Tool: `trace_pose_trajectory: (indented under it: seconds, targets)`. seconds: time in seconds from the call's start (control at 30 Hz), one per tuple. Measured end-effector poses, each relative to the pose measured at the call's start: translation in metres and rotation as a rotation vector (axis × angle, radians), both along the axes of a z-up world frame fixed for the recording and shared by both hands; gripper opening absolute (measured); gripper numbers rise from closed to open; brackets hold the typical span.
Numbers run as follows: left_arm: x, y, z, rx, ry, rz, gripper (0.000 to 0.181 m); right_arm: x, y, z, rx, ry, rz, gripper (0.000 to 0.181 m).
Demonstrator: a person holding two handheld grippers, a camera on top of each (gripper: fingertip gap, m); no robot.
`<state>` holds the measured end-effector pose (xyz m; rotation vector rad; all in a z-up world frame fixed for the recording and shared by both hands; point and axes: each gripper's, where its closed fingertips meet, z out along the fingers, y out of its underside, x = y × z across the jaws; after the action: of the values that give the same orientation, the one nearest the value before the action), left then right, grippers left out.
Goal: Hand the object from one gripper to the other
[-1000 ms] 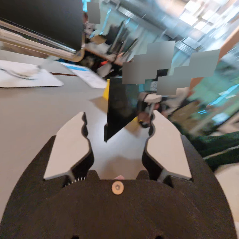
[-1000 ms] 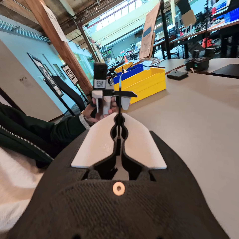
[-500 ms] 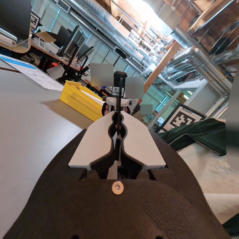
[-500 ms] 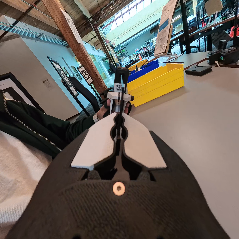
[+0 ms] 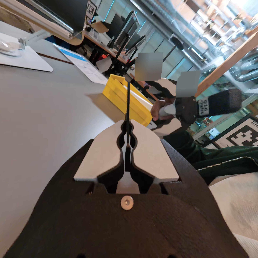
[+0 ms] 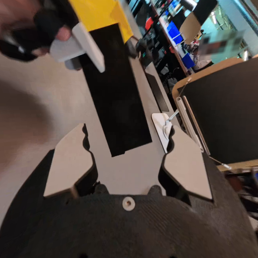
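Note:
The object is a thin flat black plate. In the left wrist view I see it edge-on (image 5: pixel 128 100), standing up out of my left gripper (image 5: pixel 127 122), which is shut on its lower end. My right gripper (image 6: pixel 128 127) is open and empty. In the right wrist view the plate's broad black face (image 6: pixel 115 90) hangs from the left gripper's white finger (image 6: pixel 89 46) at the top left. The plate's near end shows between my open right fingers without touching them. The right gripper's black body (image 5: pixel 209 107), held in a hand, is off to the right in the left wrist view.
A grey table (image 5: pixel 41 125) lies below. A yellow bin (image 5: pixel 125 100) stands at its far edge and also shows in the right wrist view (image 6: pixel 100 14). A white pad with a monitor stand (image 5: pixel 25 60) and a paper sheet (image 5: pixel 86 69) lie at the left. A black monitor (image 6: pixel 217 111) stands at the right. There is about 10 cm between the tips of the two grippers.
One second ago the right gripper held the plate and the left was open. Then both were shut on it. Now the right has opened and swung away; the left holds it alone.

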<state>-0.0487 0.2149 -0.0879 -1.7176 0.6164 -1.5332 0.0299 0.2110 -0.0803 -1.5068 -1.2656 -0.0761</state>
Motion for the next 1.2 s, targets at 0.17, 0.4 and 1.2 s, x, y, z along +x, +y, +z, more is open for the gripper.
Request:
trace_pose_trajectory:
  seconds: [0.17, 0.4, 1.2]
  targets:
    - [0.020, -0.017, -0.002, 0.037, 0.107, -0.043, 0.003, -0.012, -0.001, -0.025, 0.006, -0.125, -0.018, 0.103]
    - [0.034, -0.032, 0.006, 0.093, 0.159, -0.067, 0.003, -0.003, 0.004, -0.037, 0.010, -0.232, -0.079, 0.088]
    - [0.044, -0.072, 0.081, 0.435, -0.143, -0.163, 0.128, -0.072, -0.069, 0.014, -0.620, 0.825, 0.574, 0.087]
